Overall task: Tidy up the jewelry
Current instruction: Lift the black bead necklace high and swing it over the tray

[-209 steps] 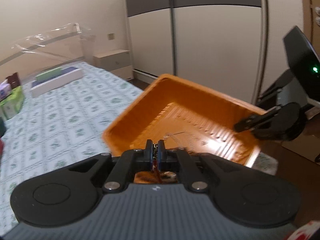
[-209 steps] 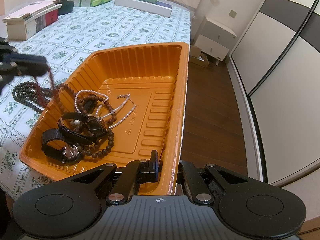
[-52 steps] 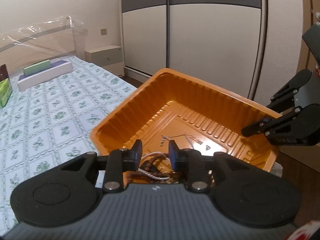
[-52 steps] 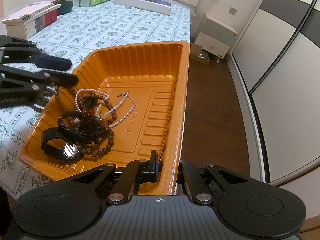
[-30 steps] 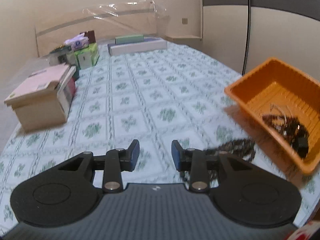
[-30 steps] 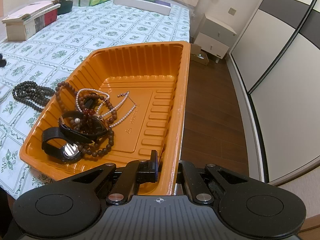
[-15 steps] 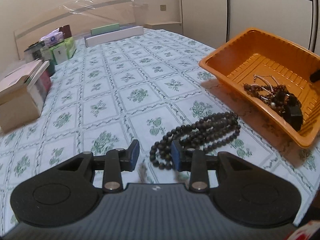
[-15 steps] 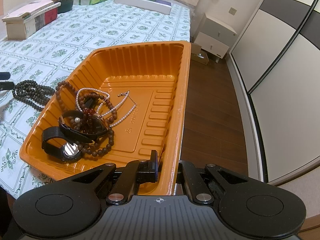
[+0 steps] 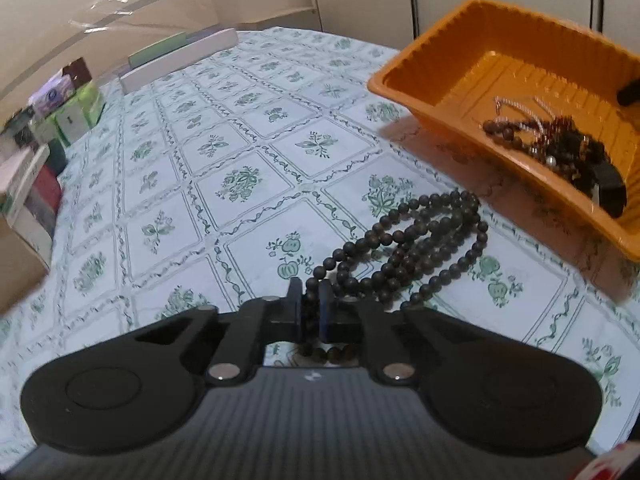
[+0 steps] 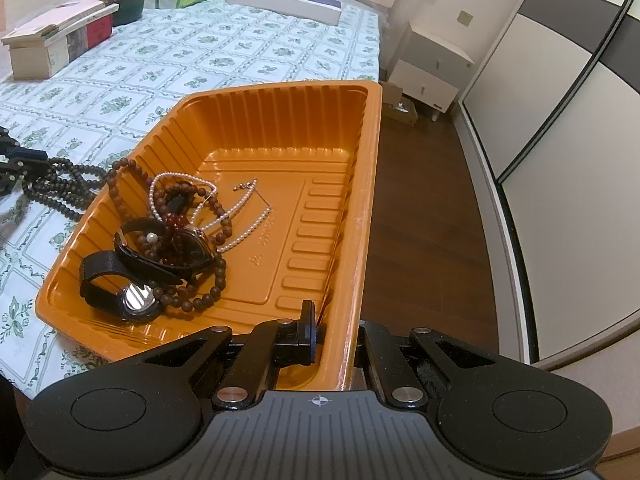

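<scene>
Jewelry: one dark bead strand [image 9: 420, 240] on bedspread, left tool [image 9: 309, 307] closing on it (right tool [image 10: 334, 326] pinching tray [image 10: 370, 200] rim).

Bead necklace [image 9: 416, 248] on tablecloth [image 9: 240, 184], just beside tray [image 10: 360, 216]; watches [image 10: 132, 272], pearls inside tray.

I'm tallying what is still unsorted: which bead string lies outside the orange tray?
The dark bead necklace, heaped on the patterned cloth beside the orange tray; the left gripper is closing on it. The others lie inside.
</scene>
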